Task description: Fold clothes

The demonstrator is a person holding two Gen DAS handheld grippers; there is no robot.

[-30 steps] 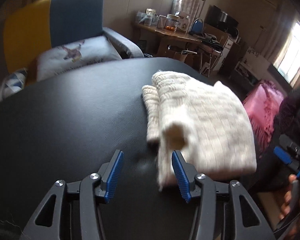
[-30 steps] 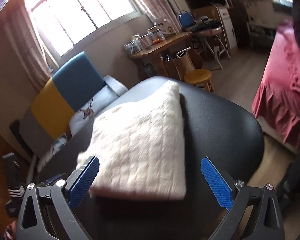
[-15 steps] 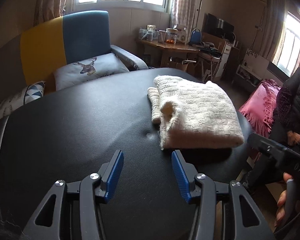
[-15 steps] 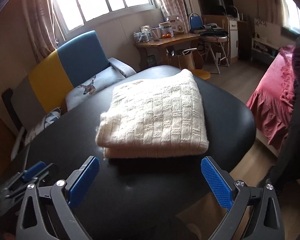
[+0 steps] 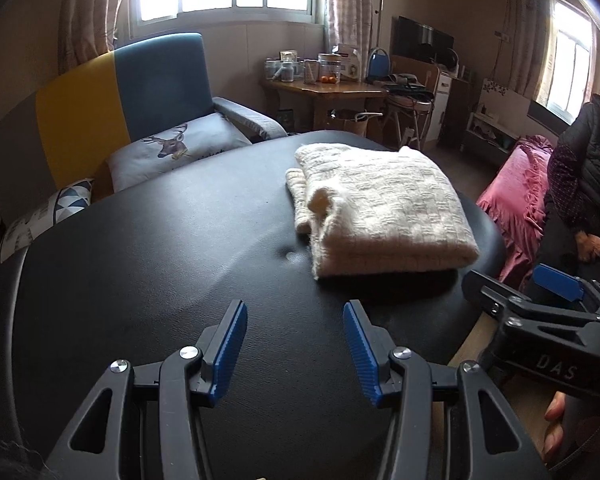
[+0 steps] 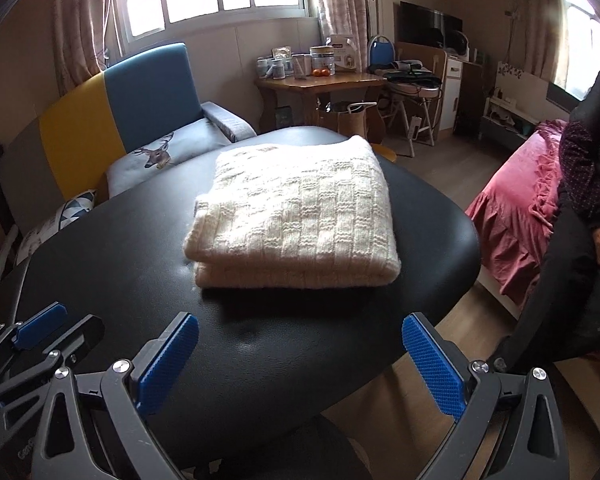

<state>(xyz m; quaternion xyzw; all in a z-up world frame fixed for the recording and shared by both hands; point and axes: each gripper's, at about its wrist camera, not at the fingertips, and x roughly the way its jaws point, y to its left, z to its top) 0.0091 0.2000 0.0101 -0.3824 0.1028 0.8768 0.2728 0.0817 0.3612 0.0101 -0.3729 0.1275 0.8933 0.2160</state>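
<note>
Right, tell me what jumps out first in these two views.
The cream knitted sweater draws the eye first, folded into a neat stack on the right part of the black padded table. Next come the blue-padded grippers low in the views, the left gripper and the right gripper, both open and empty, short of the sweater. Behind the table stands a yellow and blue sofa.

- We saw a cream sweater [image 6: 296, 216] knitted in a basket-weave check.
- The table [image 5: 140, 264] under it was plain black.
- Our grippers' pads [image 6: 168, 360] were blue on black frames.
- The sofa [image 5: 112, 96] had grey, yellow and blue panels.
- One cushion [image 5: 176, 148] showed a deer.
- The bedspread [image 6: 516, 216] was pink.
</note>
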